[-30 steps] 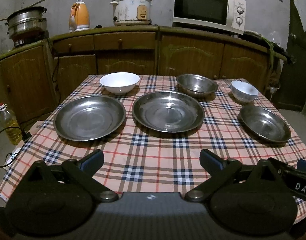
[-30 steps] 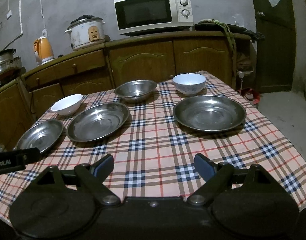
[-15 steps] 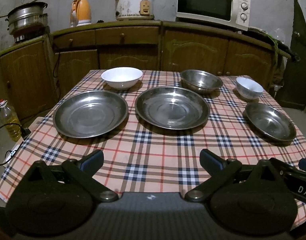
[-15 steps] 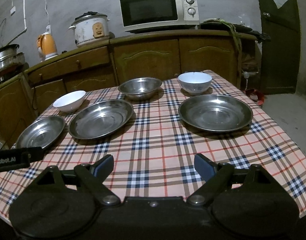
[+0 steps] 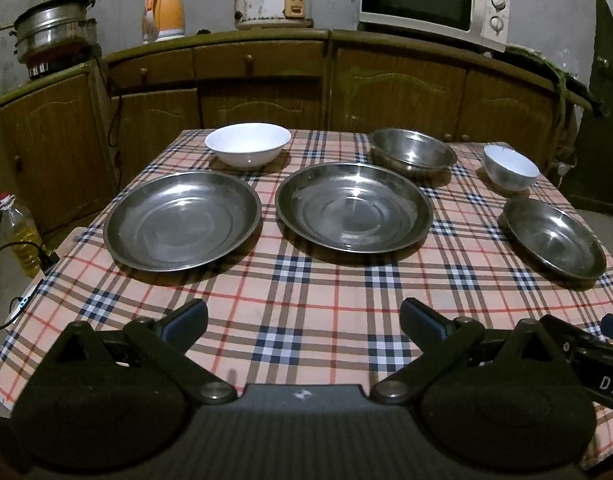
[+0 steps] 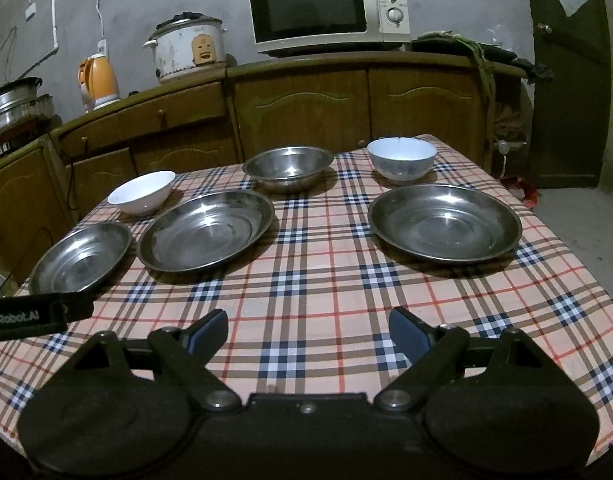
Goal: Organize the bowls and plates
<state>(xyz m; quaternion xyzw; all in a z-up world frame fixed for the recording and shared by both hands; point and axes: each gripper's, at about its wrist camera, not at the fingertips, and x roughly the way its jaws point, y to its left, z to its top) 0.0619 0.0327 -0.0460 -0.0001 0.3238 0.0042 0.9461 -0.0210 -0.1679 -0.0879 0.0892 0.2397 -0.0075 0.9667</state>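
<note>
You are at the very start: nothing is stacked yet, and both tongs hang spread wide and empty over the near edge of the checked tablecloth [image 5: 306, 288].

Working left to right from the left wrist view:
- The left gripper [image 5: 303, 322] has the left steel plate [image 5: 182, 220] at 11 o'clock.
- The white bowl [image 5: 247, 148] sits just beyond that plate.
- The middle steel plate [image 5: 353, 206] lies at 12 o'clock, beside the left plate, with the steel bowl [image 5: 413, 155] behind it.
- At 2 o'clock sit the small white bowl [image 5: 511, 167] and the right steel plate [image 5: 554, 238], well apart from the others.
- The right gripper [image 6: 308, 330] faces the right steel plate at 1 o'clock.

Your next move is likely a rim pinch on one plate. That calls for a low, flat approach, since the thin steel lip could slip.
</note>
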